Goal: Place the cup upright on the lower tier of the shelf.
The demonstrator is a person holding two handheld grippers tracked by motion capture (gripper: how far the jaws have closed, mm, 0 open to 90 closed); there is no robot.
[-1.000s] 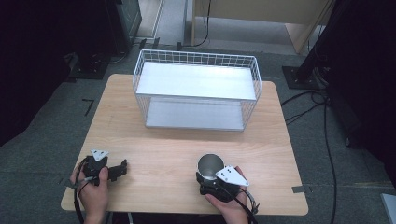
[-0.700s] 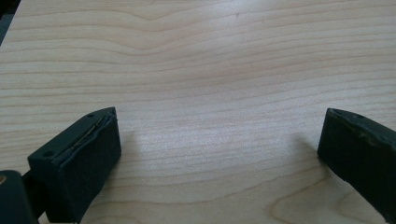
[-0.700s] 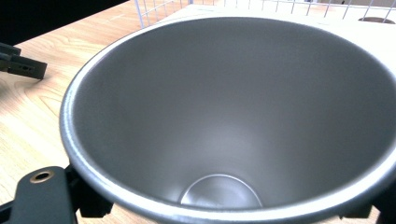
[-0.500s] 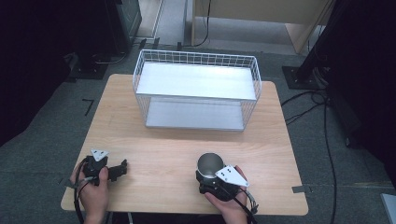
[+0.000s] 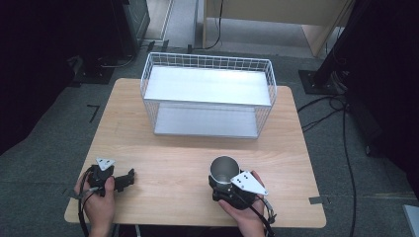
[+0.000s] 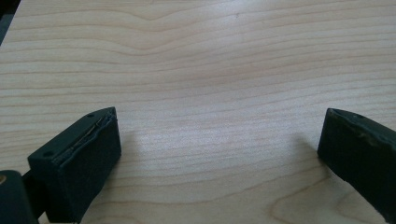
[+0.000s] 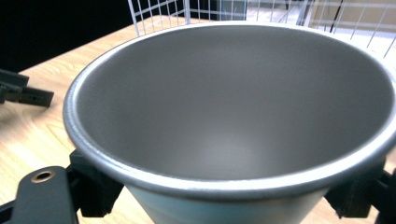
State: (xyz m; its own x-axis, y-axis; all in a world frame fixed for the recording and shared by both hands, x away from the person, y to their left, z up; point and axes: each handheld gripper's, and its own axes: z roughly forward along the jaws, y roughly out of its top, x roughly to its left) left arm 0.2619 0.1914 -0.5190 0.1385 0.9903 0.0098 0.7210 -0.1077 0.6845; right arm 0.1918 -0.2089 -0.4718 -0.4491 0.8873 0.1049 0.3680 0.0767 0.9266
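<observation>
An empty metal cup stands upright near the table's front edge, right of centre. My right gripper holds it from the near side. In the right gripper view the cup sits between the two black jaws, which press on its wall at left and right. My left gripper rests at the front left of the wooden table, pointing right. In its own view the left gripper is open wide over bare wood, with nothing between its fingers.
A white wire rack with two white shelves stands at the back middle of the table. Its mesh rises just behind the cup. Cables and dark stands lie on the floor around the table.
</observation>
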